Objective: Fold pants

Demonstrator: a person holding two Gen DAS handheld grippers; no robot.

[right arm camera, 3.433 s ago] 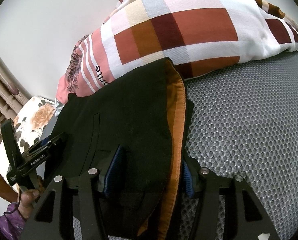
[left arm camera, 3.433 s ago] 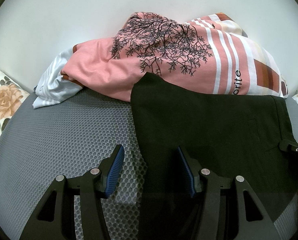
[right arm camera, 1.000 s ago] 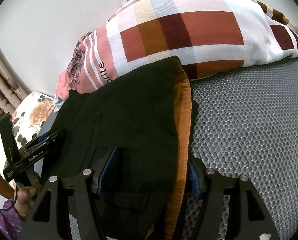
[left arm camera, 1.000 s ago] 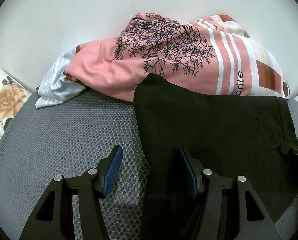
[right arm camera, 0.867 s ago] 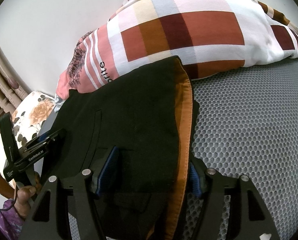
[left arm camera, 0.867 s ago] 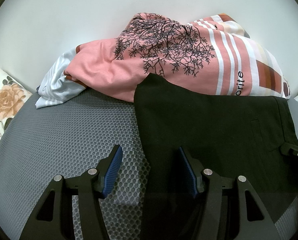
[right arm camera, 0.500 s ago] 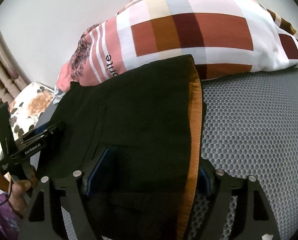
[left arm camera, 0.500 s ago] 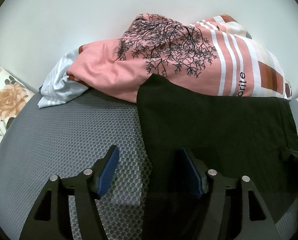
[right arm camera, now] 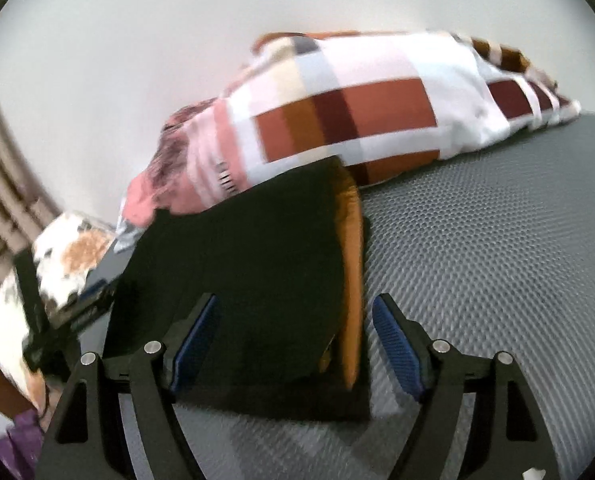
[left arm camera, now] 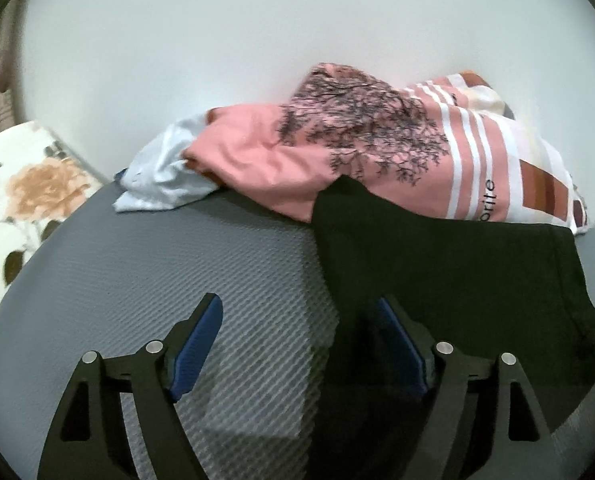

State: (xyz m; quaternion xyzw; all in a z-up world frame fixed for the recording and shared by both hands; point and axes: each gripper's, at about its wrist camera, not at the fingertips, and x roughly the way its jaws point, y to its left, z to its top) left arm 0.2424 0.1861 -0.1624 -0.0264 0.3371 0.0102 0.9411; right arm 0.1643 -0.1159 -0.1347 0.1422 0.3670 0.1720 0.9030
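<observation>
Floral cushion point(left arm camera: 25, 196) at far left, against the white wall point(left arm camera: 257, 40). Next, grey mesh mattress point(left arm camera: 137, 264), with a pale blue-white cloth point(left arm camera: 161, 180) crumpled at its back edge. Beside that, touching it, pink pillow point(left arm camera: 337, 148) with a black tree print and white stripes, leaning on the wall. Black pants point(left arm camera: 437, 272) folded flat on the mattress, far edge lapping against the pillow's base. Left gripper point(left arm camera: 299, 344) low over the mattress, blue-padded fingers point(left arm camera: 199, 340) spread wide apart, nothing between them; left finger over bare mesh, right finger over the pants' left edge.

From the right wrist: left gripper body point(right arm camera: 57, 316) blurred at far left, then the same pants point(right arm camera: 237, 272), orange lining point(right arm camera: 349, 264) showing along their right edge. Checked pillow point(right arm camera: 377, 112) in white, rust and maroon behind, lying along the wall. Right gripper point(right arm camera: 295, 344) fingers apart, straddling the pants' near right corner without pinching it; bare mattress point(right arm camera: 497, 260) stretching off to the right.
</observation>
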